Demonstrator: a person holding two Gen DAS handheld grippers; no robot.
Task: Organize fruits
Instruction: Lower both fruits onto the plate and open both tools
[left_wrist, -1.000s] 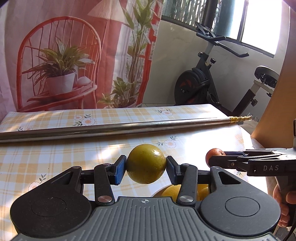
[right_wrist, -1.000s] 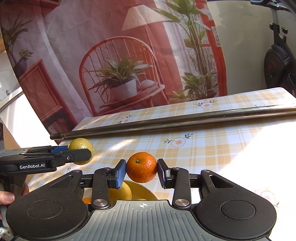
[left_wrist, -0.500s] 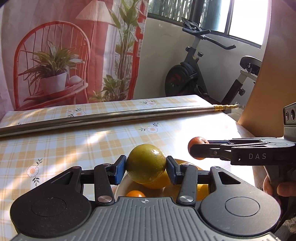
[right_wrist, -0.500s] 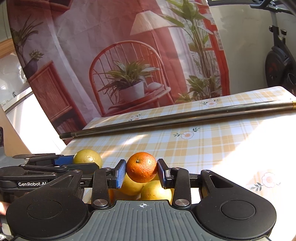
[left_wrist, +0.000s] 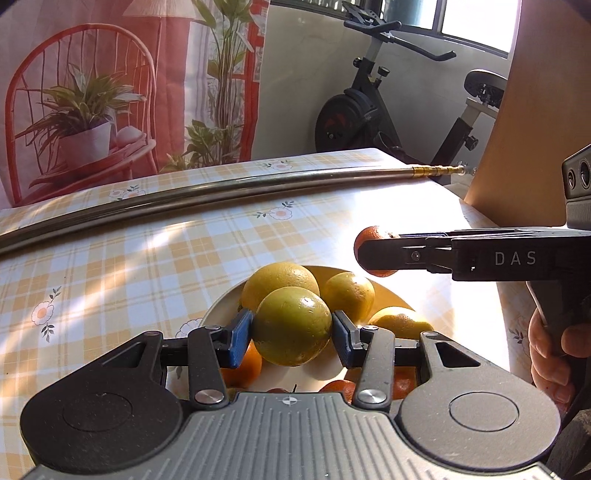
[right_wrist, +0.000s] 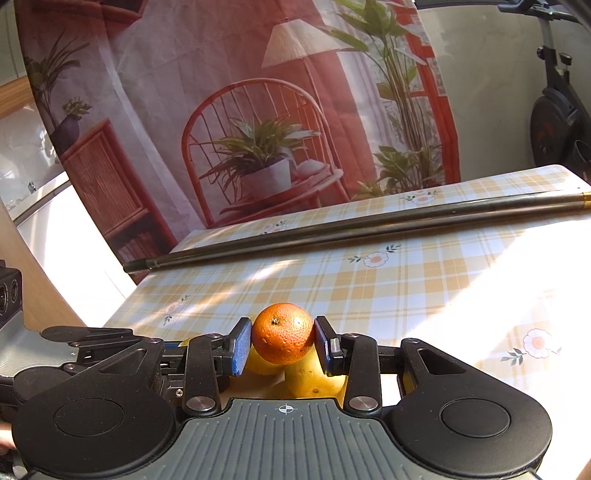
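Fingers of the left gripper (left_wrist: 291, 332) clench a round yellow-green citrus fruit (left_wrist: 291, 326); the right gripper (right_wrist: 282, 345) pinches a small orange mandarin (right_wrist: 282, 332). Both have come down from clear of the table to just above the pale shallow plate (left_wrist: 218, 310), so release looks near. Plate holds several yellow oranges (left_wrist: 279, 282) heaped at centre, small orange mandarins (left_wrist: 242, 369) along its near rim.
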